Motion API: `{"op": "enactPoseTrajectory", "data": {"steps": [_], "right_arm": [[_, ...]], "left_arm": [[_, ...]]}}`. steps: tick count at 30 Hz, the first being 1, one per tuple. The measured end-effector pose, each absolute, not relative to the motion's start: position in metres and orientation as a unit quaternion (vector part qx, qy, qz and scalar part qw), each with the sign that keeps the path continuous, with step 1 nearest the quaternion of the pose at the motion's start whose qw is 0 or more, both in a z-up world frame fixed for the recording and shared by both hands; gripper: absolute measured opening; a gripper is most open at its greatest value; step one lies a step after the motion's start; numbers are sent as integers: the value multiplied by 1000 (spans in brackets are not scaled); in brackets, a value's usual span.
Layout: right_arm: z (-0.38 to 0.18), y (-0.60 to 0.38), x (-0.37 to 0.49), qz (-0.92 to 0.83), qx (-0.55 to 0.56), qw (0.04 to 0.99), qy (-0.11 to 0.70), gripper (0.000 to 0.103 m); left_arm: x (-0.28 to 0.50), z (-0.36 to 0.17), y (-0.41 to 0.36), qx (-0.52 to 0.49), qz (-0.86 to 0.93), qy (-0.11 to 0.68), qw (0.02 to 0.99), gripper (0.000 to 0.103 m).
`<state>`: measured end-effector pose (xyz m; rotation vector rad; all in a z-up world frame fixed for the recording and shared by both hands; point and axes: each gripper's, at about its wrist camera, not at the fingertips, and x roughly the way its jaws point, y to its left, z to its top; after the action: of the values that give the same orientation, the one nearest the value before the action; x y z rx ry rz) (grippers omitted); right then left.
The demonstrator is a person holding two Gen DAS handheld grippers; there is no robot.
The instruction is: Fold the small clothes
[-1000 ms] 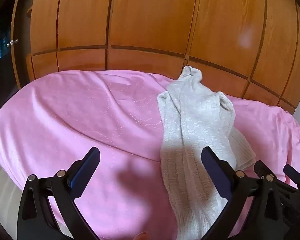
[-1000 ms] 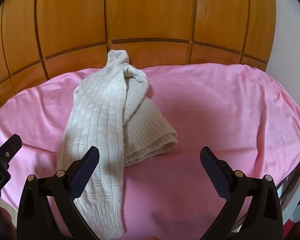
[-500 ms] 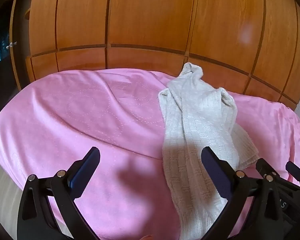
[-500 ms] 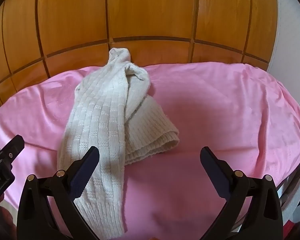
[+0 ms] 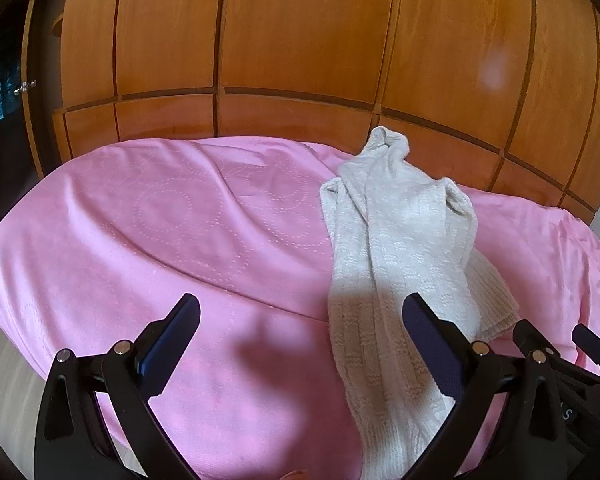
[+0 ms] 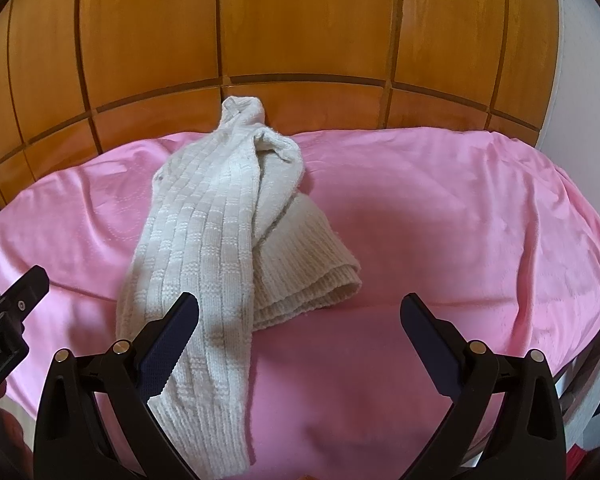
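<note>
A cream knitted garment (image 5: 400, 264) lies bunched lengthwise on a pink bedspread (image 5: 180, 240), its far end against the wooden wardrobe. In the right wrist view the garment (image 6: 204, 256) runs from the back down to the front left, with a ribbed hem folded out to the right. My left gripper (image 5: 300, 320) is open and empty, held above the bed left of the garment's near end. My right gripper (image 6: 298, 320) is open and empty, above the bed just right of the garment's near end.
A wooden wardrobe (image 5: 300, 40) stands right behind the bed. A dark doorway (image 5: 4, 92) is at far left. A white wall (image 6: 580, 60) is at right. The other gripper (image 6: 8, 320) shows at the left edge of the right wrist view.
Both grippers have drifted slightly back and up from the bed. The garment lies as before. Both stay open.
</note>
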<state>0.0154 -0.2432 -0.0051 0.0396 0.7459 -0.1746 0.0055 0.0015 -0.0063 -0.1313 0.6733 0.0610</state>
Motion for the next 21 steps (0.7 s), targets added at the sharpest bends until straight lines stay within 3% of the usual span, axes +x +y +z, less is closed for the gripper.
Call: {"op": "enactPoseTrajectory", "data": {"steps": [21], "right_arm": [[-12,-242,30,-77,14,919,387,100]], "left_arm": [[16,-16,6,-70,34,353,932,101]]}}
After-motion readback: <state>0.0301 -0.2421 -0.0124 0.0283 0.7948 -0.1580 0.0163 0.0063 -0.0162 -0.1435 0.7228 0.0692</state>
